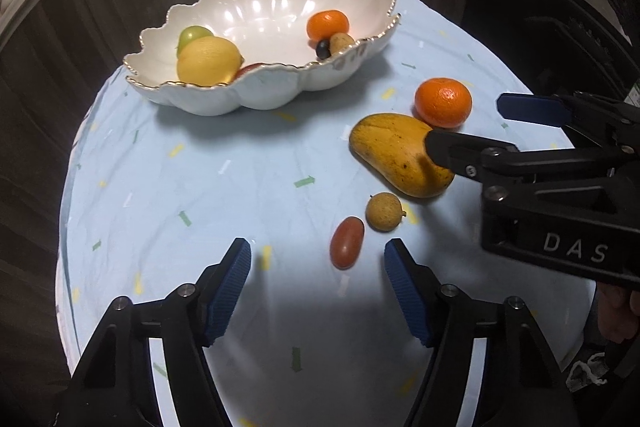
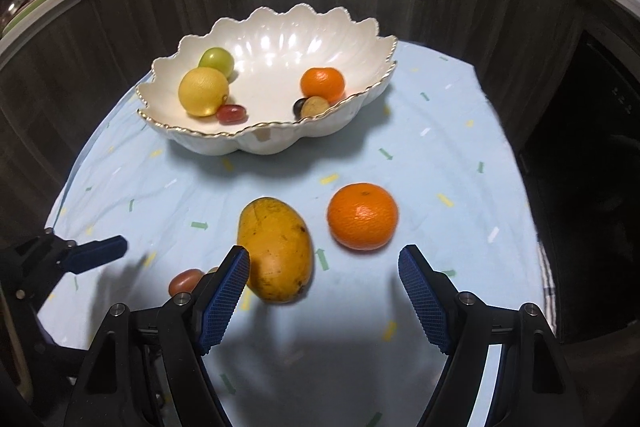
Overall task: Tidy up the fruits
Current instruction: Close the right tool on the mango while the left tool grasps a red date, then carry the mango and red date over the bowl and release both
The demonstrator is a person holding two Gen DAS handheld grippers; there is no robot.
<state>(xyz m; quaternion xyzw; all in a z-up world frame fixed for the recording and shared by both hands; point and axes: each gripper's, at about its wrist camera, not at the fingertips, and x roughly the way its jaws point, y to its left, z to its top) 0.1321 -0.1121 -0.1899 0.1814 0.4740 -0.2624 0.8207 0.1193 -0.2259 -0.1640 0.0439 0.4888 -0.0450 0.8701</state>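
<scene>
Right wrist view: four fruits are left on the counter (image 2: 440, 155), a mango (image 2: 276, 247), orange (image 2: 362, 215), red tomato (image 1: 346, 242) and small brown fruit (image 1: 383, 211); six are gathered in the bowl (image 2: 280, 23). Right tongs (image 2: 324, 267) are held open near the mango, gripping nothing. Left tongs (image 1: 318, 259) are part open, empty, beside the tomato.
</scene>
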